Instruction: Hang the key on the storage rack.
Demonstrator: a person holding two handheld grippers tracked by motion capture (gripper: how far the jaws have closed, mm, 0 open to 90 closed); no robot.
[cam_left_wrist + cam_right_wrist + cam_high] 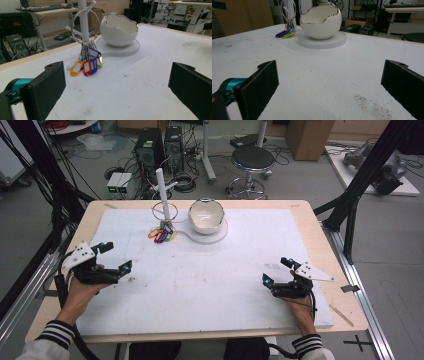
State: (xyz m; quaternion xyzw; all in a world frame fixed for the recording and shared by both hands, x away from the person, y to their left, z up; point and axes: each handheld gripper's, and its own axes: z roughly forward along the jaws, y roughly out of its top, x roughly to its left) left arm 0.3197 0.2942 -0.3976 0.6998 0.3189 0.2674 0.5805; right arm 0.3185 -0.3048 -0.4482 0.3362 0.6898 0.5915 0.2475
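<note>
In the left gripper view the top of the white stand (83, 22) was cut off by the upper edge, and the outer parts of both jaws ran out of the picture at the bottom and sides. The key tags (87, 65) overlapped one another, so those behind were partly hidden, and any writing on them was too small to tell. In the right gripper view the stand and its ring (288, 11) were cropped at the top, and the white bowl (321, 21) hid part of its round base (322, 41). In the high view the tags were too small to count, and the person's sleeves (60, 335) ended at the lower edge.
</note>
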